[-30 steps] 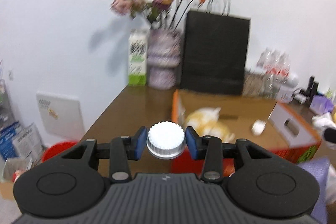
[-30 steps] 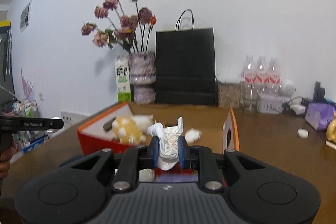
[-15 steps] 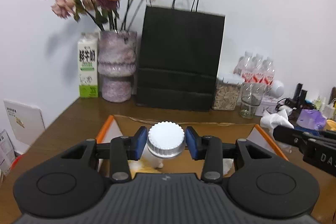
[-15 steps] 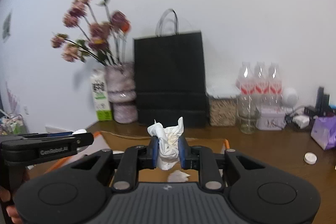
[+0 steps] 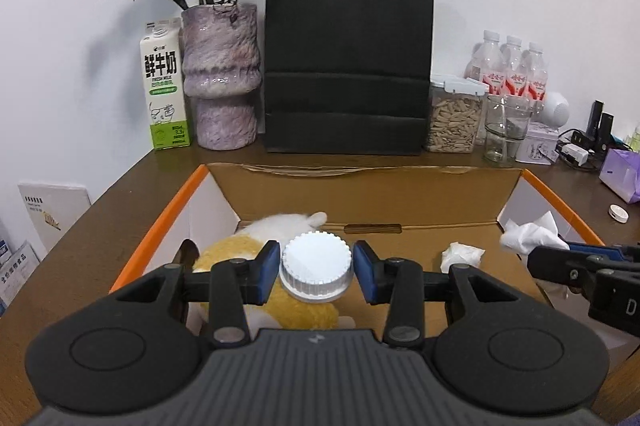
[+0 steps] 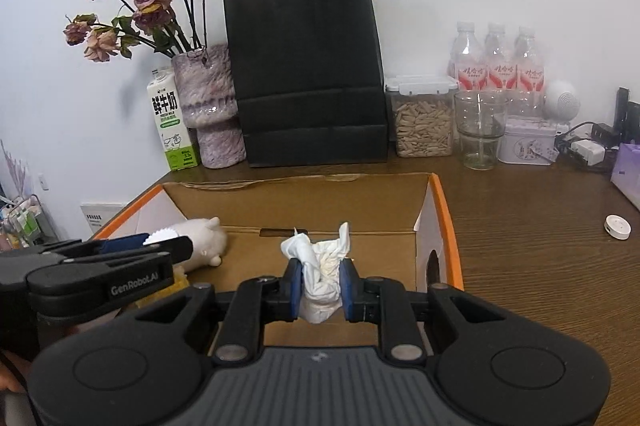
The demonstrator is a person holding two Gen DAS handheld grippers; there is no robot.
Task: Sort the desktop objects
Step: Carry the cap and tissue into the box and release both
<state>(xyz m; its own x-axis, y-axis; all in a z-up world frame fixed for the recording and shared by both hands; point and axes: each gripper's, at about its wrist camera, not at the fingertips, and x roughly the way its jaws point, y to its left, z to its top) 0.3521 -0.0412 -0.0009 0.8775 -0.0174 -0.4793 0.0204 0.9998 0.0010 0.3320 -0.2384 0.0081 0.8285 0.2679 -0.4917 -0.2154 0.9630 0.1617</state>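
My left gripper [image 5: 316,272] is shut on a white ribbed bottle cap [image 5: 316,268], held over the open cardboard box [image 5: 160,222] with orange edges. My right gripper [image 6: 320,284] is shut on a crumpled white tissue [image 6: 320,276], also over the box [image 6: 446,226]. Inside the box lie a yellow and white plush toy [image 5: 240,254] and a small tissue wad [image 5: 460,254]. The right gripper shows at the right edge of the left wrist view [image 5: 560,258]; the left gripper shows at the left of the right wrist view [image 6: 120,254].
Behind the box stand a milk carton [image 5: 164,90], a vase of dried flowers [image 5: 220,74], a black paper bag [image 5: 346,50], a seed jar [image 5: 454,114], a glass [image 5: 504,126] and water bottles [image 5: 508,70]. A small white cap [image 6: 618,225] lies on the table right of the box.
Both grippers have moved in over the box and tilted down, each keeping its hold. The box interior and plush toy are now in full view.
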